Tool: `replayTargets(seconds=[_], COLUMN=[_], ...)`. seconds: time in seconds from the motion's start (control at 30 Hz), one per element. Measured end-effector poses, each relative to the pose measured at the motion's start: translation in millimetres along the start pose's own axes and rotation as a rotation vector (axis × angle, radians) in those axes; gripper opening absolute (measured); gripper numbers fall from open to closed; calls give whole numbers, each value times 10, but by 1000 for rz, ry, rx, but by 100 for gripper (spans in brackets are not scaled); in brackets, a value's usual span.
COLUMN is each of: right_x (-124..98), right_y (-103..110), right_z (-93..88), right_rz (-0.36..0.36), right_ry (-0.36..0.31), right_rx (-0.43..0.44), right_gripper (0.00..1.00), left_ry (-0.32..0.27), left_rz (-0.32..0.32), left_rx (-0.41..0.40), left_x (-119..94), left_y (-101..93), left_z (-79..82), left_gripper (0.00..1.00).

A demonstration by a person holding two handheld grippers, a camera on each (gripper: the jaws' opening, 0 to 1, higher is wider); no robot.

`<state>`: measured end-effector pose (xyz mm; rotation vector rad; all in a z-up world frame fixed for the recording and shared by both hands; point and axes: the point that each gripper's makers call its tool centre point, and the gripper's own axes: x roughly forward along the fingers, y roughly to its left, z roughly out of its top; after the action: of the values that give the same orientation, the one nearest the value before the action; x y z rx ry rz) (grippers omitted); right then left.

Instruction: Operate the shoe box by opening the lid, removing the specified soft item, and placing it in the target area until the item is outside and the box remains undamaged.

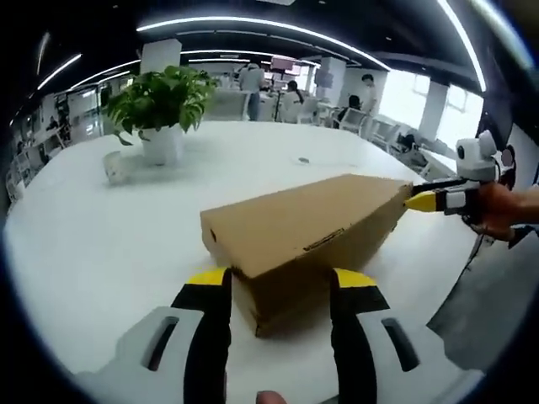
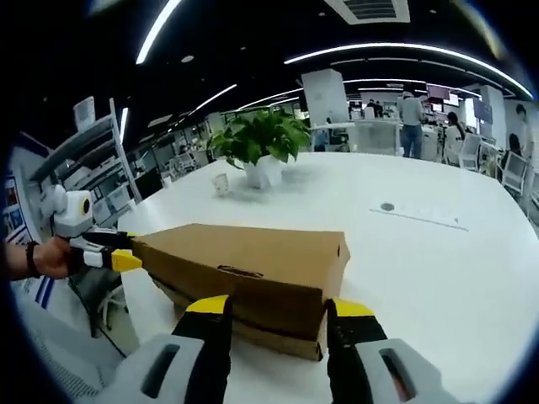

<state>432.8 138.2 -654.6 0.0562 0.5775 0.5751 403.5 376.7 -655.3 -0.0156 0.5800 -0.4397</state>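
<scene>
Surface: white tabletop [image 1: 101, 244], wide, glossy, with a rounded near edge.
Box: brown cardboard shoe box [image 1: 307, 231], lid shut, flat on the tabletop near the near edge, long axis along that edge.
Plant: leafy green plant in a white pot [image 1: 162, 143], toward the far side, well apart from the box.
Cup: small white cup [image 1: 114, 167], just beside the pot.
Disc: small dark round thing [image 2: 386, 206], mid-tabletop, apart from everything else; kind unclear.

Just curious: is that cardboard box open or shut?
Shut: the shoe box lid sits flat along its top edges in both views.
</scene>
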Motion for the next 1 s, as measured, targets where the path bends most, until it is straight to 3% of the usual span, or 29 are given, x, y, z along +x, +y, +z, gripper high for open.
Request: replayTargets(seconds=[0.37, 0.57, 1.0], right_x=[-37, -44, -8], right_y=[-2, 7, -11], right_z=[302, 449, 764], right_rz=[4, 1, -18], right_ry=[-56, -83, -141], right_rx=[-5, -12, -42], right_gripper=[41, 41, 41], left_ry=[-33, -47, -108], left_rz=[-11, 17, 88], left_rx=[96, 128, 225], left_x=[-46, -45, 30], left_y=[24, 113, 195], left_z=[217, 331, 631], left_gripper=[45, 38, 40])
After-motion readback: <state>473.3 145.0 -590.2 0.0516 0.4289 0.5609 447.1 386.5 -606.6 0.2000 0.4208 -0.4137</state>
